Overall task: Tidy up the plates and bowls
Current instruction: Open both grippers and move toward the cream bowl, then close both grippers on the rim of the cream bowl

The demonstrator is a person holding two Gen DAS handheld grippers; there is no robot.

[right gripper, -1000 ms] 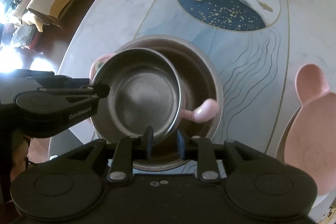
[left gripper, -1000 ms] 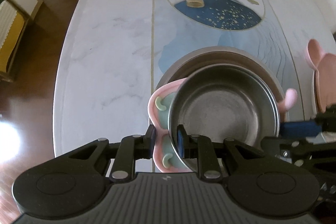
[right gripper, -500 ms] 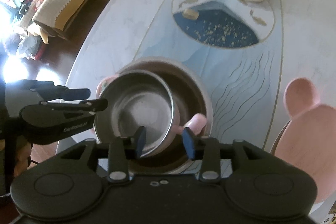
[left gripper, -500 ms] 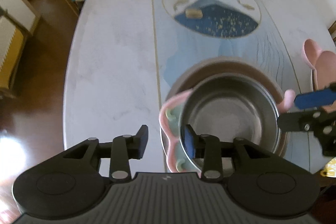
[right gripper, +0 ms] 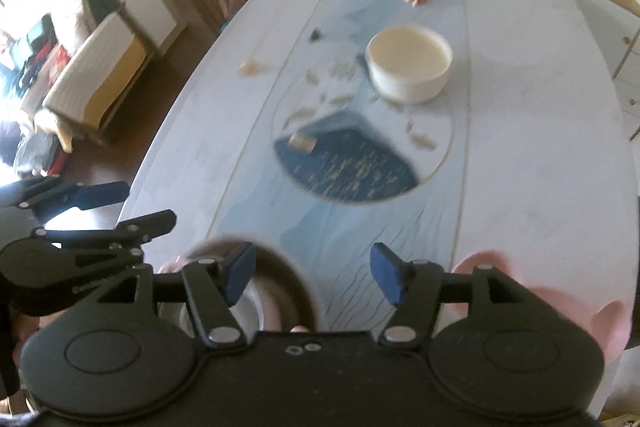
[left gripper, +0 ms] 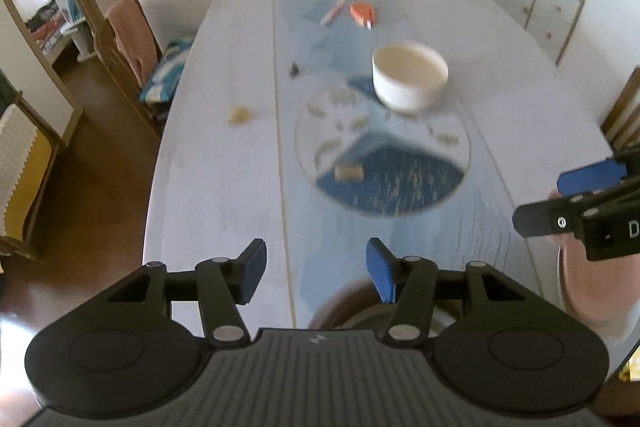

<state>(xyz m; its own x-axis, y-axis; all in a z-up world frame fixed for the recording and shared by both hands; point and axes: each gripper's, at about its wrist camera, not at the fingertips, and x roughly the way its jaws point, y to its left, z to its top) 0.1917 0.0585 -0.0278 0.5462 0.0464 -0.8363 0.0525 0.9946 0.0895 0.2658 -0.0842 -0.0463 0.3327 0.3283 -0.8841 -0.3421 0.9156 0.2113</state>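
**Inspector:** Checked both tools?

**Assessor:** Found the left gripper (left gripper: 317,269) with jaws opening and nothing between them. Recorded the same for the right gripper (right gripper: 313,277). Saw only bare table (left gripper: 224,187) through both gaps.

**Inspector:** Located the dishes?

**Assessor:** Logged a steel bowl (right gripper: 250,307) nested in a brown bowl (right gripper: 280,279) at the near table edge, just below both tools and mostly hidden by them. Noted a pink eared plate (right gripper: 532,291) near it on the right. Placed the cream bowl (left gripper: 410,77) well apart, at the far rim of the round blue motif (left gripper: 392,187).

**Inspector:** Judged the step?

**Assessor:** Read it as leaving the stack for the cream bowl. Advised lifting clear of the brown rim before crossing, keeping the two tools apart, passing over the small tan block (left gripper: 349,171), and straddling the cream wall with one finger inside and one outside before closing.
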